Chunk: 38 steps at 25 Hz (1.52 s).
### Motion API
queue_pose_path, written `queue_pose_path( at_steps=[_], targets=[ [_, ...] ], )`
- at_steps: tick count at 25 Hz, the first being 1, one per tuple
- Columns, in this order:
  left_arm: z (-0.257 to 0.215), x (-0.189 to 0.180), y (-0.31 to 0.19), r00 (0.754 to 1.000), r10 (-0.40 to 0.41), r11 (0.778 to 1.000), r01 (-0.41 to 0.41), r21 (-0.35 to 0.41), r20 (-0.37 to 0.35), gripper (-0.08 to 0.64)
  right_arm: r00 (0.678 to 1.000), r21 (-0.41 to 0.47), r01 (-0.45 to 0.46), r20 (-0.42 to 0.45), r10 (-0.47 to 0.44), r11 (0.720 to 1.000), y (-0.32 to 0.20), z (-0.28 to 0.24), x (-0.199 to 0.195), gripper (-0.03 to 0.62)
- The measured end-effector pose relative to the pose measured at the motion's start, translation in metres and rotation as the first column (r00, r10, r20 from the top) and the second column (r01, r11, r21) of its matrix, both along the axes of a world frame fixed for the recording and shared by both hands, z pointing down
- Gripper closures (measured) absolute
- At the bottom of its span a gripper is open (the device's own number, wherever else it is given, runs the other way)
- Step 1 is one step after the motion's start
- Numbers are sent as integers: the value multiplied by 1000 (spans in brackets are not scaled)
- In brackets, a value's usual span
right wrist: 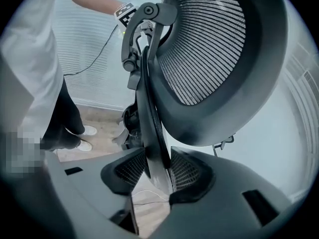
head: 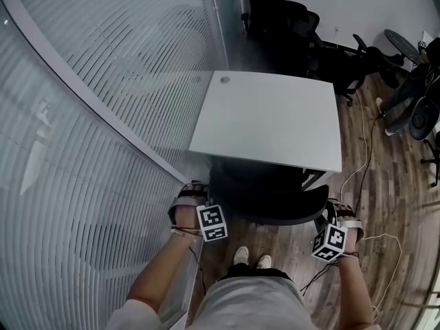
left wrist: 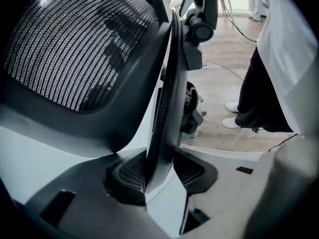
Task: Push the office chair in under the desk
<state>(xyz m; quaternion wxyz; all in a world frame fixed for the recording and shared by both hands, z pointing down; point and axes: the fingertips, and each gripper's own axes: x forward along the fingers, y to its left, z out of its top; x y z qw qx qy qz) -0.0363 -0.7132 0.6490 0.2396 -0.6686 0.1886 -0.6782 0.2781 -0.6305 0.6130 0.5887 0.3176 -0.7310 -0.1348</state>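
A black mesh-backed office chair (head: pixel 269 196) stands at the near edge of the white desk (head: pixel 275 119), its seat hidden under the desktop and only the backrest showing. My left gripper (head: pixel 192 192) is at the backrest's left edge and my right gripper (head: pixel 338 210) at its right edge. In the left gripper view the jaws are closed on the thin rim of the backrest (left wrist: pixel 162 133). The right gripper view shows its jaws clamped on the opposite rim (right wrist: pixel 152 133), with the mesh back (right wrist: pixel 204 49) rising above.
A striped glass partition (head: pixel 89 115) curves along the left, close to the desk. More black chairs (head: pixel 289 26) are crowded behind the desk and at the right. Cables (head: pixel 364 150) trail over the wooden floor. The person's feet (head: pixel 251 258) are right behind the chair.
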Motion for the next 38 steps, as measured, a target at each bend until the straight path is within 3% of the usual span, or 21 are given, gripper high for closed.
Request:
queue_pose_path(
  at_steps=[11,28,38],
  targets=[
    [1,-4,-29,1000,17,1000,-17,6,5,385,1000,-4,-26,-2,26,1000,-21,0,-7,426],
    [0,4,-28,1000,27,1000,-27,-8,-13,385,999,-4,-31,-31,31,1000,-29,0,3,420],
    [-6,6,-16,997,25,999,-23,25,-76,379,997,36,-73,17,72,997,-21,-5,4,417]
  ],
)
